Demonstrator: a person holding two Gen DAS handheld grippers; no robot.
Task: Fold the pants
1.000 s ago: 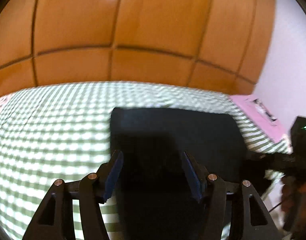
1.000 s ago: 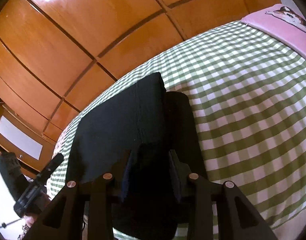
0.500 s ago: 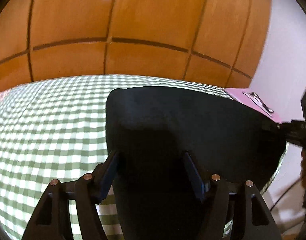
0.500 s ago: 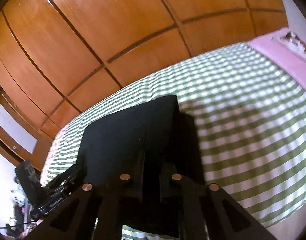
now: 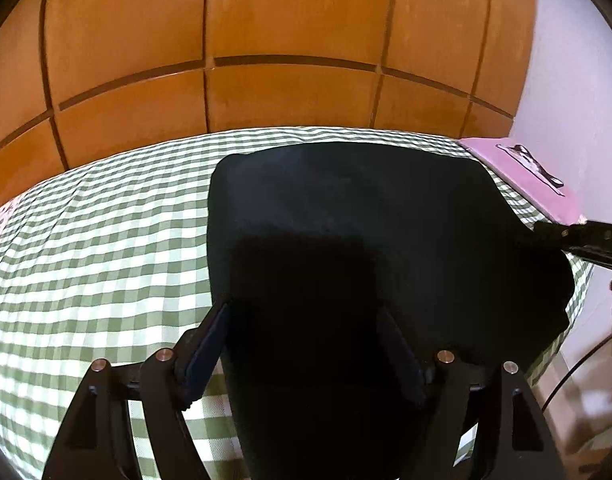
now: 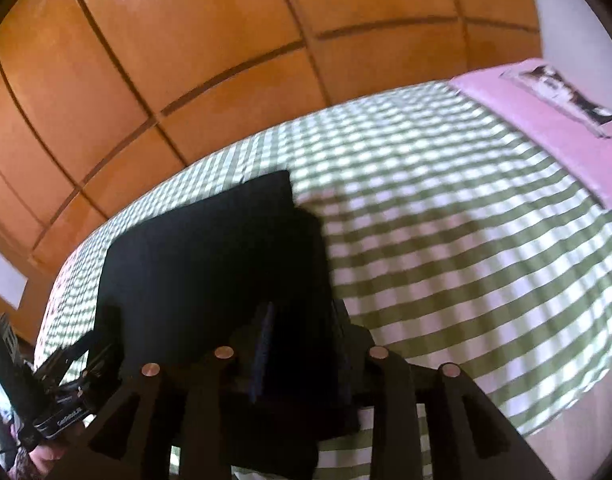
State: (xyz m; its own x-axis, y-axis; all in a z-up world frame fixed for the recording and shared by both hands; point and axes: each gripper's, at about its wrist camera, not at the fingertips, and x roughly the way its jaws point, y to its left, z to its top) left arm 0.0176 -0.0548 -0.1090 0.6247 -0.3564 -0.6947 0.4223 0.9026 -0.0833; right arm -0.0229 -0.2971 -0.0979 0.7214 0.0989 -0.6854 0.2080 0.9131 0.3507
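Left gripper (image 5: 306, 344) spread wide, black pants (image 5: 346, 240) draped between its fingers – whether the pads touch cloth is lost in shadow. The dark slab lies over the green-checked bedsheet (image 5: 98, 240), its near end cut off. Right gripper (image 6: 302, 356) clamped on the pants' edge – blurred; pink pillow (image 6: 546, 128) far right.
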